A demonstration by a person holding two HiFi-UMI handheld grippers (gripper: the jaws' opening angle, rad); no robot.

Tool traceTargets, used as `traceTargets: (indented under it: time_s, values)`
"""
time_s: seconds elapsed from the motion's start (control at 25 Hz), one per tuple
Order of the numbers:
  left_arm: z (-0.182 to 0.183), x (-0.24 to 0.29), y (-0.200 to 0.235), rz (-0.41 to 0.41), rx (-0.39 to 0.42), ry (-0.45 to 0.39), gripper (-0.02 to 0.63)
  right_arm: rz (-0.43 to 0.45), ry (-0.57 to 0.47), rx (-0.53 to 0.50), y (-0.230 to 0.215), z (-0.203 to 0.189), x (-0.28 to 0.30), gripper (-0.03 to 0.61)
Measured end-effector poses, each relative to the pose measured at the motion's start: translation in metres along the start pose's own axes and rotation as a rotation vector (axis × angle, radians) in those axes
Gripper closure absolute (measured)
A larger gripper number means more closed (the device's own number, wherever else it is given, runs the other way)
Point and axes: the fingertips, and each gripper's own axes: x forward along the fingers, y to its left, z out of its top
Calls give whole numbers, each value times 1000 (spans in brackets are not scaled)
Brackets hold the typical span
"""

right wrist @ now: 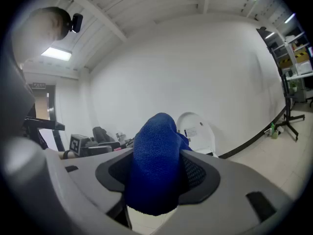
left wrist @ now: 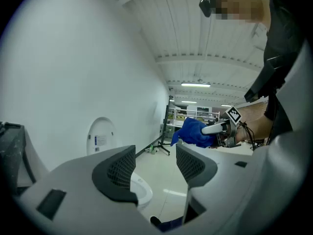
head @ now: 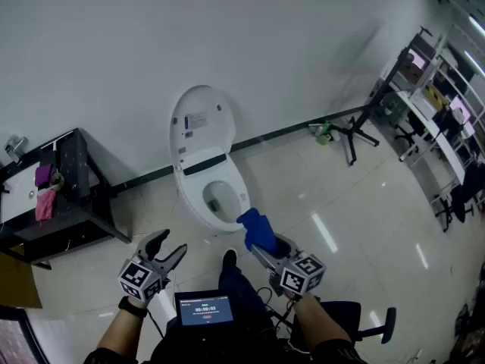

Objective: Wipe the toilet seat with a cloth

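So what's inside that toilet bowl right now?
Only bare white porcelain and a dark drain opening show inside the toilet bowl. The blue cloth in the right claw hides part of its near rim.

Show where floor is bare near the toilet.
Bare tile lies right of the toilet, out to the tripod stand, plus a narrower strip between toilet and black table. Crowded in front: shoe, left gripper, right gripper holding the blue cloth.
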Motion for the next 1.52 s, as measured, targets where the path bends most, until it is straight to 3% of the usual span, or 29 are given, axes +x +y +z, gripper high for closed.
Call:
traceTargets:
  time_s: [0.2,0.4,0.56,0.8,1.0,1.16,1.28,1.52]
  values:
    - [-11,83,54,3,51,41,348,-18,96,-64,-101,12,89,308]
    - [-44,186,119,37,-35,161,348,-23,241,-156,-232,1,216,310]
    - [-77,272,160,29,-91,236,348,5,440,-310,-334,-40,312,308]
    - [-124,369,199,27,-168,299,348,88,724,-528,-442,-129,424,308]
    - [-155,408,211,41,-269,325,348,212,882,-839,-487,-203,479,308]
    - [-177,422,237,111,-341,322,348,276,962,-1035,-512,-253,519,308]
    - [-195,422,243,137,-376,347,348,266,1002,-1050,-532,-276,533,308]
    - [-208,418,249,168,-394,365,348,209,975,-990,-556,-287,552,308]
